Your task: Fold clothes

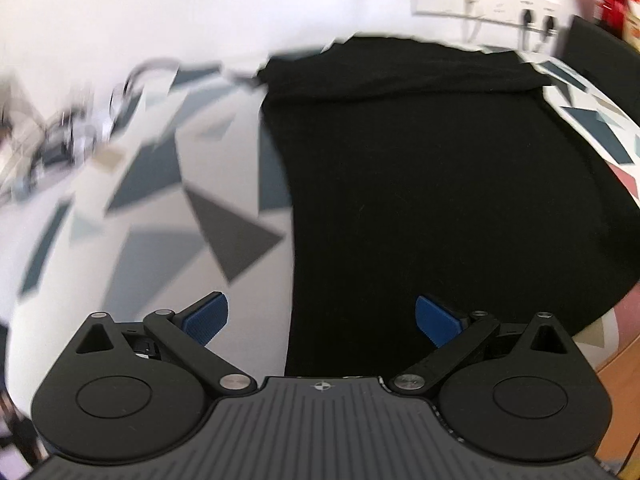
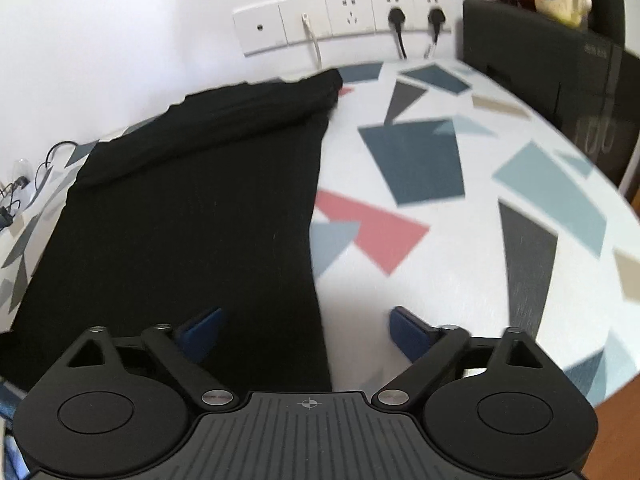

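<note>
Garment [image 2: 192, 220], black, lies flat on patterned tablecloth [image 2: 420, 168], long strip with far end doubled over in a band near wall sockets [image 2: 344, 20]. Left gripper [image 1: 322, 318] wide open over its left edge; right gripper [image 2: 306, 330] wide open over its right edge, neither holding cloth. Risk: pinching only the top layer, or tablecloth with it, would skew any fold; uneven lift could undo far band.

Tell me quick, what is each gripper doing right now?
Left gripper: open, holding nothing, over the left edge of the black garment.
Right gripper: open, holding nothing, over its right edge.
</note>
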`<state>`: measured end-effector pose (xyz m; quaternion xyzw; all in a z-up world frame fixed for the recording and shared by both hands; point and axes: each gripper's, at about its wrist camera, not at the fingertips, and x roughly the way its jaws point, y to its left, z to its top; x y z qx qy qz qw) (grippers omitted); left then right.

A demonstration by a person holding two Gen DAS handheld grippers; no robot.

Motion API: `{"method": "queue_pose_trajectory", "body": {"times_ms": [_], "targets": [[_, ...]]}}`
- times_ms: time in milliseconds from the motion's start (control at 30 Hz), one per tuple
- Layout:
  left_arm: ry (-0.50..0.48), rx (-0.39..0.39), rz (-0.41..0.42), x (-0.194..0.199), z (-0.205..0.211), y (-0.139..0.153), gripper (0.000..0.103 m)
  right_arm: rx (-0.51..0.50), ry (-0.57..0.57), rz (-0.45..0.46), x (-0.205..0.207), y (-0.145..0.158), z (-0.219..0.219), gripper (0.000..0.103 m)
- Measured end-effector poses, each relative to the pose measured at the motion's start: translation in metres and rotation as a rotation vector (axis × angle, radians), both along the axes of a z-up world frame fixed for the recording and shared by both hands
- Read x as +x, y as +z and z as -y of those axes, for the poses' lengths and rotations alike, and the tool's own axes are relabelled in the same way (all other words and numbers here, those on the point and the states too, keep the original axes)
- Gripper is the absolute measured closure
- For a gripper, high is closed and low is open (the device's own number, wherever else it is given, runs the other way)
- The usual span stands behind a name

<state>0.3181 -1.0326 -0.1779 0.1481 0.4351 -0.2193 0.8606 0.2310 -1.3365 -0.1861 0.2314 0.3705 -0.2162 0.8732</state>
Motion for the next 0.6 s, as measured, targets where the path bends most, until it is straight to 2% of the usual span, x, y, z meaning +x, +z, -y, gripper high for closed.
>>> {"method": "queue_pose_trajectory", "body": {"times_ms": [100,167,233,267,300,367,400,433,467,500,600], "targets": [[0.024,-0.032,-0.058,0.008,-0.008,-0.009,0.001,-0.055,0.017,-0.029,0.001,-0.003,-0.012,0.029],[0.009,-0.052,-0.049,0.009,-0.01,-0.01,0.0,-0.103,0.037,-0.054,0.005,-0.005,-0.021,0.026],[-0.014,-0.053,-0.038,0.01,-0.008,-0.011,0.001,-0.144,0.053,-0.065,0.01,-0.007,-0.028,0.029],[-0.025,-0.058,-0.035,0.012,-0.006,-0.01,0.005,-0.15,0.053,-0.06,0.013,-0.007,-0.03,0.033],[-0.037,-0.064,-0.03,0.013,-0.005,-0.009,0.012,-0.154,0.051,-0.055,0.016,-0.007,-0.031,0.041],[-0.082,-0.079,-0.016,0.014,0.0,-0.002,0.066,-0.168,0.062,-0.058,0.023,-0.005,-0.033,0.053],[-0.099,-0.077,-0.032,0.016,0.004,0.001,0.073,-0.161,0.067,-0.058,0.025,-0.004,-0.033,0.064],[-0.104,-0.075,-0.046,0.017,0.005,0.003,0.087,-0.145,0.068,-0.052,0.026,-0.003,-0.032,0.07],[-0.105,-0.075,-0.059,0.018,0.005,0.004,0.092,-0.128,0.069,-0.046,0.027,-0.002,-0.031,0.084],[-0.105,-0.076,-0.071,0.019,0.004,0.005,0.092,-0.101,0.061,-0.038,0.027,-0.001,-0.029,0.094],[-0.076,-0.07,-0.106,0.02,-0.002,0.009,0.094,0.004,0.022,-0.006,0.017,0.001,-0.021,0.095]]}}
